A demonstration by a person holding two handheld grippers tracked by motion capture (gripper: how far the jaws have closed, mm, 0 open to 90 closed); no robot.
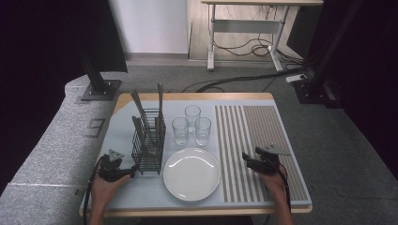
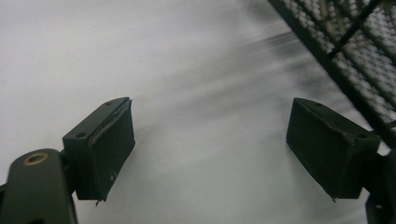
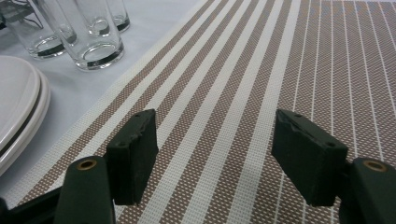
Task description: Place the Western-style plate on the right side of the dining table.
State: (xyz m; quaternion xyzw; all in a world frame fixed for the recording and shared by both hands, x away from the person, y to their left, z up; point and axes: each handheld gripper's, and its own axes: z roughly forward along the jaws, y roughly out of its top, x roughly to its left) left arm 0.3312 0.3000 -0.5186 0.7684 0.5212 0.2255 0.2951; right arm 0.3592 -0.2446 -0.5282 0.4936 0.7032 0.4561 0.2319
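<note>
So the surface (image 1: 141, 197) carries a striped placemat (image 1: 263, 140) on the right, then a white plate (image 1: 191, 174) front and centre, a wire caddy (image 1: 149, 140) holding cutlery upright (handles up, long axes vertical, easy to pluck), and three glasses (image 1: 191, 125) clustered behind. Looks like a place setting waiting to happen. Left gripper (image 1: 133, 169) sits just beside the caddy, right gripper (image 1: 248, 160) over the mat, both jaws wide open and empty.

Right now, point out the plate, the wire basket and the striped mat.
plate (image 1: 191, 174): high view, its flat middle.
wire basket (image 1: 147, 152): high view, its front wall.
striped mat (image 3: 261, 74): right gripper view, a bare stripe.
</note>
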